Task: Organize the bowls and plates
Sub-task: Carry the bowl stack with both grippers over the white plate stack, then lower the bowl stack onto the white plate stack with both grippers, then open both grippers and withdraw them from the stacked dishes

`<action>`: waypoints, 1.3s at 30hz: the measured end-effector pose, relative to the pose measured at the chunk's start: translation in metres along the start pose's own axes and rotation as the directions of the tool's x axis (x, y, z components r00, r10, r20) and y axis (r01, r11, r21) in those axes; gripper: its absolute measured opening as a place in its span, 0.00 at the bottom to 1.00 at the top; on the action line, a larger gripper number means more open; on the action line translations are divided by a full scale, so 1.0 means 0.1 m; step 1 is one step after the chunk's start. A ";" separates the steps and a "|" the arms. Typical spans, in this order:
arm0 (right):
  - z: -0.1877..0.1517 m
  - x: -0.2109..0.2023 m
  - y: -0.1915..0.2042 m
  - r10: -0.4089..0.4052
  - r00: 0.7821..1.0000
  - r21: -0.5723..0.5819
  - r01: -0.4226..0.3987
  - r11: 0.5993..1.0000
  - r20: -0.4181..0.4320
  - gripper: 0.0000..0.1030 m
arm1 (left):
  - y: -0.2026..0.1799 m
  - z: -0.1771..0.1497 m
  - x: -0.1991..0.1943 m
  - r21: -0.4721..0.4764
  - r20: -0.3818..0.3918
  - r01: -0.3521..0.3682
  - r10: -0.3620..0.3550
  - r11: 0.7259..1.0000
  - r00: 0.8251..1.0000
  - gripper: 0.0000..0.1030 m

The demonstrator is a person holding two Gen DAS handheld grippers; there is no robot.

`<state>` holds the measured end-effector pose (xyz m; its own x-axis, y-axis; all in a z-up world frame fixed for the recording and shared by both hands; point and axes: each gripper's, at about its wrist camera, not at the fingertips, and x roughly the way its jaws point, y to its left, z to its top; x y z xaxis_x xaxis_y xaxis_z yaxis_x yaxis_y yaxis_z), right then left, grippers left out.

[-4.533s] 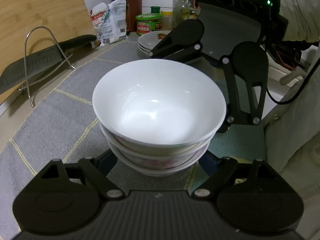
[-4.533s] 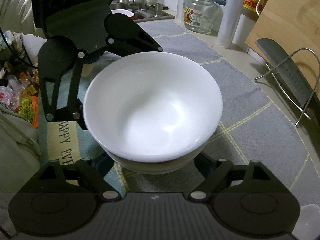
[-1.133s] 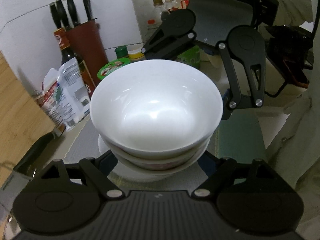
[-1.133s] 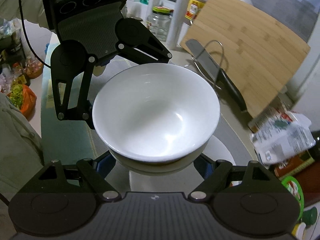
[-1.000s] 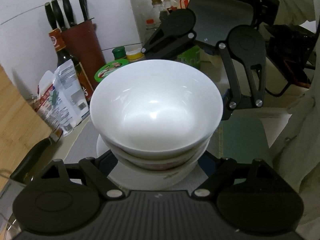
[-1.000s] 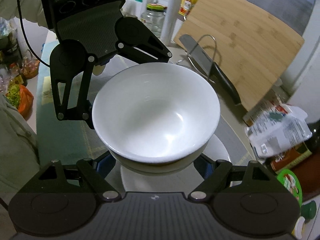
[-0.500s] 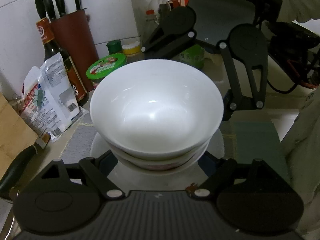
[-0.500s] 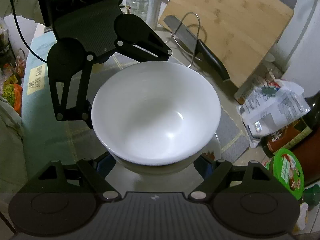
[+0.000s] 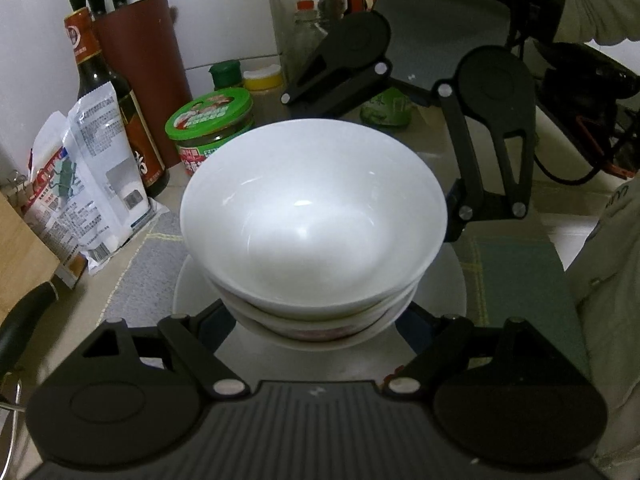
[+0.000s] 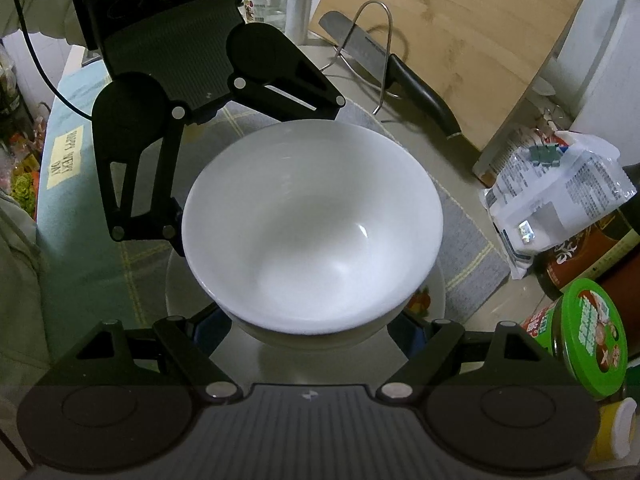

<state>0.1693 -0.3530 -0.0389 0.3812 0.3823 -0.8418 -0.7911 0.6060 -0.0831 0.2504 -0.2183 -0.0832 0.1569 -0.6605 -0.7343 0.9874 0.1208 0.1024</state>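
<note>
A stack of white bowls [image 9: 312, 216] fills the middle of both views; the lowest one has a red pattern. It also shows in the right wrist view [image 10: 312, 232]. My left gripper [image 9: 316, 320] grips the stack from one side and my right gripper [image 10: 312, 320] from the opposite side; each gripper's fingertips are hidden under the bowls. The stack is held just above a pile of white plates [image 9: 448, 280] with a floral rim [image 10: 432, 292]. Whether the stack touches the plates is hidden.
A green-lidded jar [image 9: 212, 120], a sauce bottle [image 9: 104, 80], a knife block [image 9: 140, 40] and a white bag [image 9: 80, 180] stand close behind the plates. A cutting board [image 10: 460, 40], a wire rack [image 10: 376, 40] and a cleaver [image 10: 400, 76] lie beyond. A grey mat [image 10: 464, 240] covers the counter.
Both grippers carried the bowl stack from the open mat to the far corner and lowered it over the plate pile. Jars and bottles came closer.
</note>
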 end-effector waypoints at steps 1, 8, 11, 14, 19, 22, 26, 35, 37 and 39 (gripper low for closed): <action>0.00 0.00 0.00 0.001 1.000 0.002 -0.001 1.000 0.000 0.85 | 0.01 0.00 0.00 -0.002 -0.001 0.003 -0.003 1.000 1.000 0.83; -0.01 -0.01 -0.03 0.017 1.000 0.030 -0.017 0.999 -0.003 0.85 | 0.04 0.02 0.02 -0.002 -0.009 0.023 -0.023 1.000 1.000 0.83; -0.02 -0.01 -0.03 0.018 1.000 0.039 -0.017 0.999 -0.005 0.85 | 0.04 0.02 0.02 0.000 -0.012 0.025 -0.025 1.000 1.000 0.83; -0.02 -0.01 -0.01 0.011 1.000 0.042 -0.010 0.999 -0.006 0.86 | 0.03 0.02 0.01 0.008 -0.017 0.020 -0.020 1.000 1.000 0.84; -0.01 -0.06 0.01 -0.013 0.999 0.052 0.011 0.999 0.034 1.00 | 0.00 0.01 -0.04 0.011 0.004 0.012 -0.013 1.000 1.000 0.93; 0.00 -0.07 0.00 -0.020 0.999 0.060 0.018 0.998 0.035 1.00 | -0.04 0.00 -0.07 0.022 -0.003 -0.020 0.020 1.000 1.000 0.93; -0.03 -0.09 0.03 -0.044 0.998 0.062 0.041 0.997 0.038 1.00 | -0.09 -0.07 -0.16 -0.020 0.007 -0.066 0.066 0.998 0.998 0.93; -0.06 -0.25 0.15 -0.088 0.993 0.058 0.084 0.995 0.077 1.00 | -0.23 -0.17 -0.57 -0.289 0.103 -0.251 0.291 0.924 0.951 0.98; -0.05 -0.28 0.21 -0.103 0.992 0.053 0.099 0.994 0.078 1.00 | -0.28 -0.20 -0.66 -0.326 0.115 -0.287 0.339 0.901 0.934 0.98; -0.01 -0.34 0.30 -0.134 0.987 0.056 0.129 0.990 0.088 1.00 | -0.36 -0.24 -0.73 -0.362 0.127 -0.328 0.395 0.872 0.910 0.98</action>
<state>0.1319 -0.3489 -0.0133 0.5242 0.3577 -0.7728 -0.7074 0.6882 -0.1612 0.2026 -0.1563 -0.0495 0.5353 -0.6477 -0.5421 0.8023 0.5905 0.0868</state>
